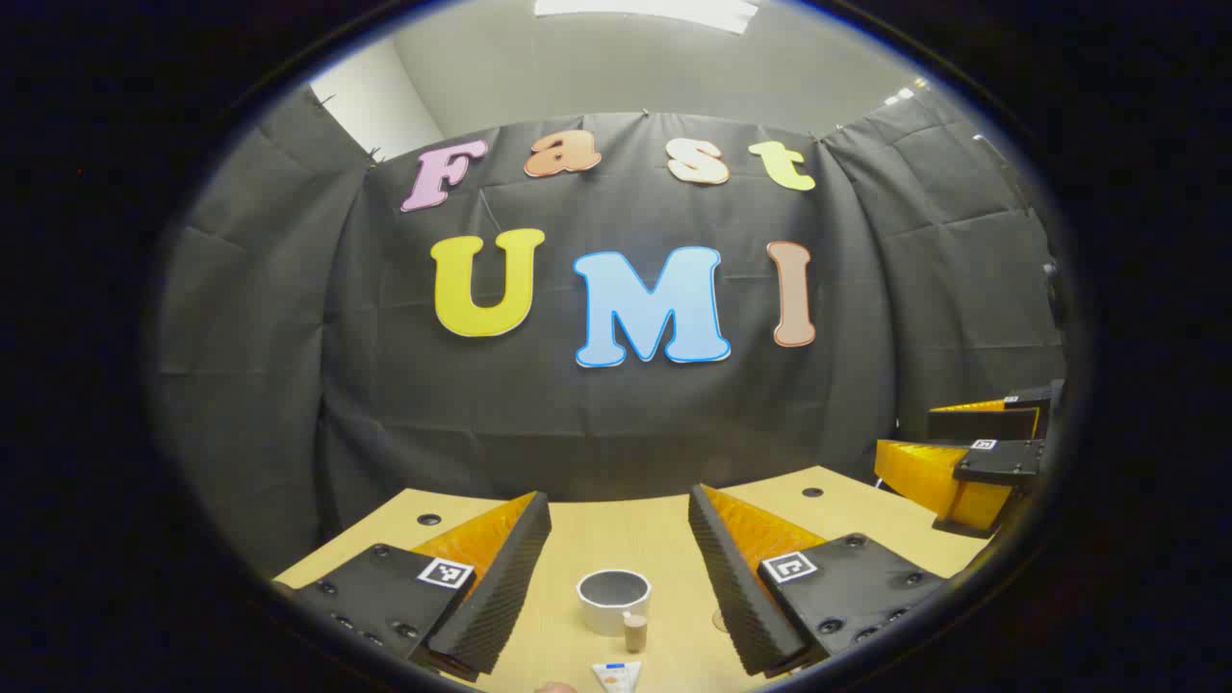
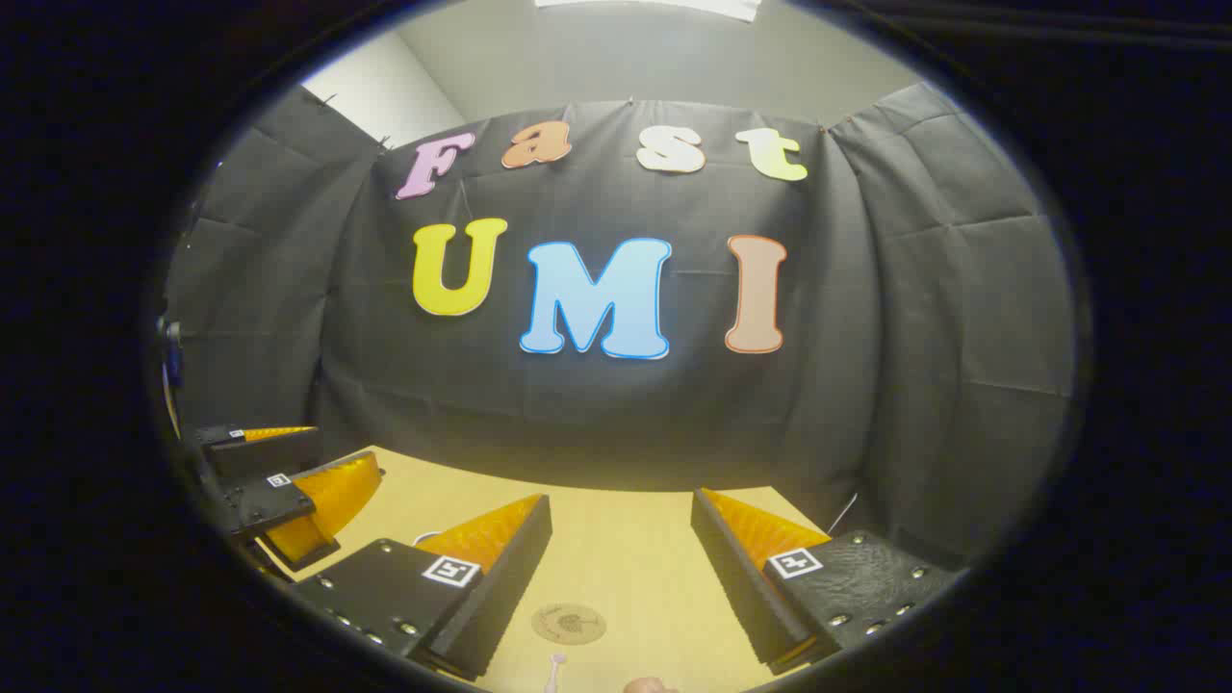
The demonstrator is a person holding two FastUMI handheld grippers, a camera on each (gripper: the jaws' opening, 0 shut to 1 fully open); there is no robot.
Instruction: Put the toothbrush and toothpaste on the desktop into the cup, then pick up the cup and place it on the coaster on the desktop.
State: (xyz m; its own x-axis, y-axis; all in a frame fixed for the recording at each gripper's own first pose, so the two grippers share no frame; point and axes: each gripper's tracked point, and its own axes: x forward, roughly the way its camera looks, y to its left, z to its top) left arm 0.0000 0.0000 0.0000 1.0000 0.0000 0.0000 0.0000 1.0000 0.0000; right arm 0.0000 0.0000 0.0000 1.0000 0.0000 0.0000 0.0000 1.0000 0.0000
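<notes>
Left gripper view: our left gripper (image 1: 619, 539) gapes wide and empty over the white round cup (image 1: 613, 600), toothpaste tube (image 1: 617, 676) near. Right gripper (image 2: 621, 544), also wide and empty, hangs above the round tan coaster (image 2: 568, 623). We judge a low approach could tip the cup.

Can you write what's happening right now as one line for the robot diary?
stage: start | left claw: open above cup | right claw: open above coaster | toothpaste: on desktop, not in cup
</notes>
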